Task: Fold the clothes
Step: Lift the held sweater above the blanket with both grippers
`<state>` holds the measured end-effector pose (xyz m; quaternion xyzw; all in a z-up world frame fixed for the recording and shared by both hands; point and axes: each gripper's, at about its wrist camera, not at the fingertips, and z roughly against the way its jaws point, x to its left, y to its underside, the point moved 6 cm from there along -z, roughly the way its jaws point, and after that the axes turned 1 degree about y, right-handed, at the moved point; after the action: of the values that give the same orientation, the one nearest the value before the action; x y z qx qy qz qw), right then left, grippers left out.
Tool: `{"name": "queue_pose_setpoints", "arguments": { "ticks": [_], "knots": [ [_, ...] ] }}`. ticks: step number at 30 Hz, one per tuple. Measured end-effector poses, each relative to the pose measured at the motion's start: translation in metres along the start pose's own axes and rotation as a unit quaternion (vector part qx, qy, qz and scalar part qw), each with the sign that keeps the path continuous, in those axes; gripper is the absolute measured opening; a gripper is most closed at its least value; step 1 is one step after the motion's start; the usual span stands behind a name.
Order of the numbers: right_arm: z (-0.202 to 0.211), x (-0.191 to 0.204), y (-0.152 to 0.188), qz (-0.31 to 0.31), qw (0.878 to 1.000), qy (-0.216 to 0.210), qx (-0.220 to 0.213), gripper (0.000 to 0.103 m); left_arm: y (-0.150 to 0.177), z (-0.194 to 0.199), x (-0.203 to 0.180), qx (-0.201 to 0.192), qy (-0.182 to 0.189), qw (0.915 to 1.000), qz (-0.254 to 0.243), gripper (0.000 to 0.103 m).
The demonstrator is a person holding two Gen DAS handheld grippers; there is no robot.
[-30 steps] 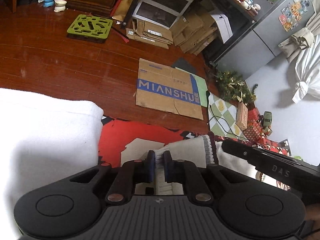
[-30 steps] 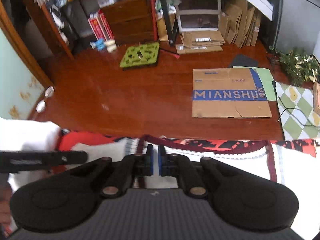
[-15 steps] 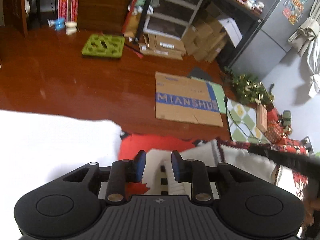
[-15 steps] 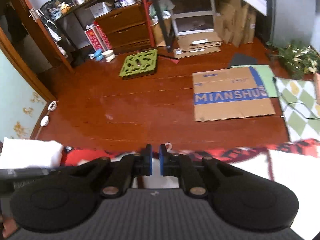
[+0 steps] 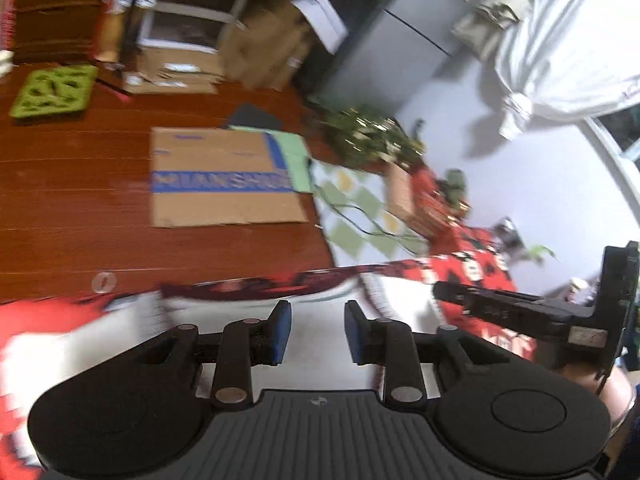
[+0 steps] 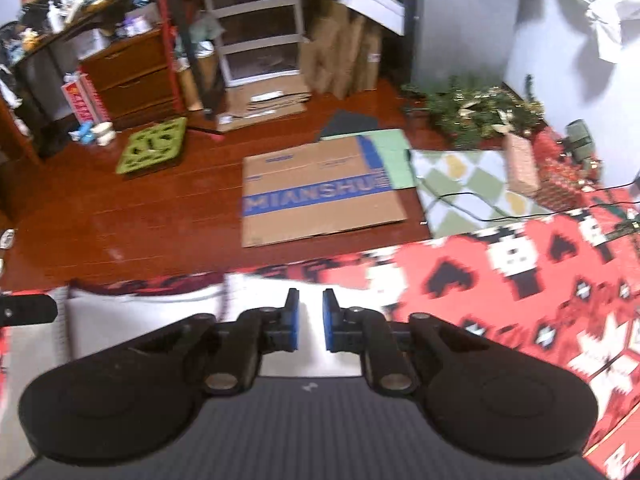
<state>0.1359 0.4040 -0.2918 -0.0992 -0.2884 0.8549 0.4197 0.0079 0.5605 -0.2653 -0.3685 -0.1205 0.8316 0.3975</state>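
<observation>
Dark red floorboards (image 6: 120,216) fill the background, strewn with a flattened cardboard box (image 6: 320,192) printed MIANSHU, a green perforated mat (image 6: 154,146) and a checked rug (image 6: 468,188); a grey refrigerator (image 5: 384,56) and a plastic drawer unit (image 6: 260,36) are seen against the far wall. Nearer, a red patterned blanket (image 6: 520,280) is spread as the work surface, its far edge running across both views.

On this blanket a white knitted garment (image 6: 160,320) with dark trim is laid. Its long axis is judged to run sideways, along the blanket's edge, with the bulk of it lying directly beneath and just ahead of both tools. How many folds it already carries cannot be told through the blur.

The left gripper (image 5: 316,330) is held over the white cloth with its blue pads well apart and nothing between them. The right gripper (image 6: 308,318) is held over the garment's right portion, its pads separated by a narrower gap, also empty. In the left view the right tool's black body is seen close on the right side.

Neither tool is judged markedly nearer: the cloth lies below each. For a further fold, the garment's ends to either side would have to be reached, left tool leftward and right tool toward the red blanket.
</observation>
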Motion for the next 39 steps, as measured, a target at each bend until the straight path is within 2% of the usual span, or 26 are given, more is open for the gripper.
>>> {"name": "queue_pose_setpoints", "arguments": {
  "ticks": [3,7,9,11,12,13,14,17,20,25,27,29,33,36,39],
  "knots": [
    [-0.009,-0.024,-0.003,-0.006,1.0,-0.001,0.007,0.019,-0.006,-0.031,-0.014,0.022,0.017,0.9996,0.001,0.04],
    [-0.022,-0.045,-0.005,-0.016,1.0,-0.015,0.017,0.024,-0.01,-0.068,-0.024,0.058,0.009,0.9982,-0.007,0.041],
    [-0.031,-0.051,-0.005,-0.022,0.999,-0.021,0.022,0.024,-0.012,-0.076,-0.027,0.062,0.01,0.998,-0.009,0.04],
    [-0.038,-0.055,-0.006,-0.026,0.999,-0.03,0.025,0.024,-0.016,-0.08,-0.031,0.062,0.012,0.998,-0.011,0.031],
    [-0.042,-0.054,-0.006,-0.023,0.999,-0.035,0.025,0.021,-0.016,-0.084,-0.032,0.067,0.011,0.9976,-0.014,0.024],
    [-0.044,-0.052,-0.006,-0.018,0.999,-0.041,0.026,0.015,-0.017,-0.088,-0.033,0.071,0.009,0.9973,-0.017,0.003],
    [-0.047,-0.051,-0.005,-0.012,0.998,-0.048,0.028,0.009,-0.018,-0.091,-0.034,0.073,0.006,0.9971,-0.023,0.002],
    [-0.046,-0.044,-0.005,0.013,0.999,-0.039,0.02,0.001,-0.023,-0.093,-0.04,0.055,0.003,0.9972,-0.05,0.002],
    [-0.041,-0.044,-0.009,0.002,0.999,-0.038,0.004,0.001,-0.029,-0.094,-0.041,0.036,0.004,0.9974,-0.062,0.001],
    [-0.048,-0.047,-0.012,0.002,0.999,-0.038,-0.007,0.0,-0.028,-0.105,-0.034,0.046,0.002,0.9971,-0.06,0.002],
    [-0.051,-0.048,-0.012,0.005,0.999,-0.038,-0.007,0.001,-0.033,-0.101,-0.028,0.043,0.01,0.9985,-0.031,0.005],
    [-0.049,-0.048,-0.011,0.006,0.999,-0.037,-0.006,0.002,-0.041,-0.093,-0.02,0.034,0.018,0.9993,0.003,0.014],
    [-0.035,-0.048,-0.011,-0.003,0.999,-0.031,-0.021,0.004,-0.055,-0.057,-0.006,-0.007,0.031,0.9981,0.053,0.016],
    [-0.019,-0.038,-0.01,0.018,0.998,-0.035,-0.039,0.01,-0.046,-0.027,0.003,-0.014,0.004,0.9981,0.059,0.016],
    [-0.012,-0.007,-0.001,0.044,0.996,-0.078,-0.025,0.009,-0.018,-0.008,0.012,0.005,-0.034,0.9981,0.051,0.013]
  ]
}}
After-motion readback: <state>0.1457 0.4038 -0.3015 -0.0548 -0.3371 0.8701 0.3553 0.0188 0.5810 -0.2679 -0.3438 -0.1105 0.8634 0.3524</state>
